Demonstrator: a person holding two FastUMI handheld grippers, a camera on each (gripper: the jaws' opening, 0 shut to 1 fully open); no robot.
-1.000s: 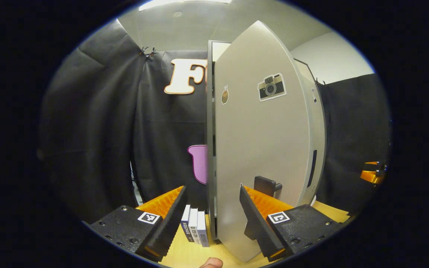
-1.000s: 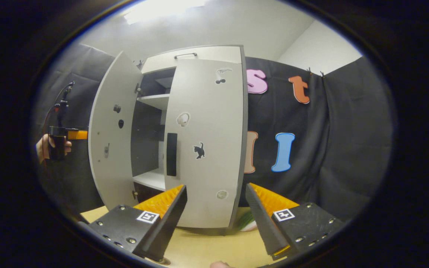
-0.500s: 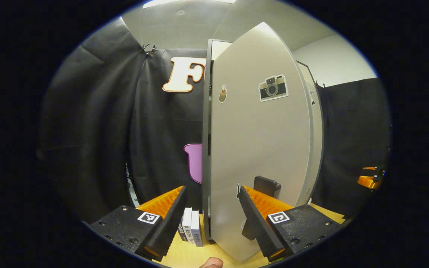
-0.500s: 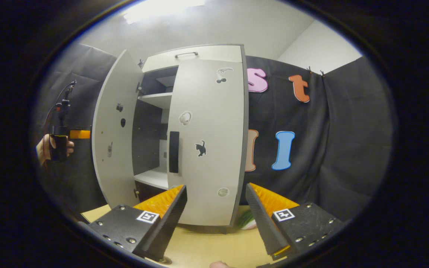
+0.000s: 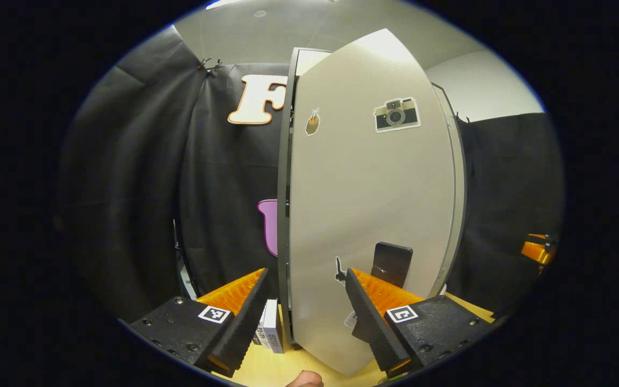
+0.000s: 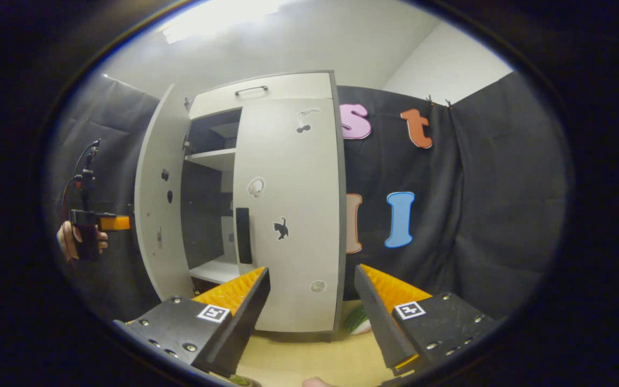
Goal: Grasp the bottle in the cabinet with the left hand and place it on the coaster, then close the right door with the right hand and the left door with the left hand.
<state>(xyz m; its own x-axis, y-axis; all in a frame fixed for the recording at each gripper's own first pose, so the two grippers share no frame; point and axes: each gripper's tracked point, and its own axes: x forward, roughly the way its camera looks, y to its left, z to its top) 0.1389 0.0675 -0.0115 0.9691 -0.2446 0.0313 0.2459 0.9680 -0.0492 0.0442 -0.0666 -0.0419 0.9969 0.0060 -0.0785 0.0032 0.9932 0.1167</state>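
The grey cabinet (image 6: 266, 88) stands on the wooden table. Its right door (image 6: 288, 215), with a cat sticker, lies flush against the front. The left door (image 6: 159, 204) hangs partly ajar, and shelves (image 6: 210, 158) show in the gap. In the left gripper view that left door (image 5: 368, 188), bearing a camera sticker and a dark handle (image 5: 393, 263), stands right ahead. My left gripper (image 5: 304, 317) is open against its outer face, one finger (image 5: 366, 314) close to the panel. In the right gripper view a hand holds that left gripper (image 6: 94, 226) behind the door. My right gripper (image 6: 312, 317) is open and holds nothing, a short way before the right door.
A few books (image 5: 269, 333) stand on the table beside the cabinet's left side. Something green and white (image 6: 358, 322) lies at the cabinet's right foot. Black cloth walls surround the booth. The right gripper (image 5: 538, 250) shows far right in the left gripper view.
The left door has swung further toward the cabinet with my left gripper behind it, narrowing the gap. My right gripper has drifted slightly, shifting the cabinet left in its view.
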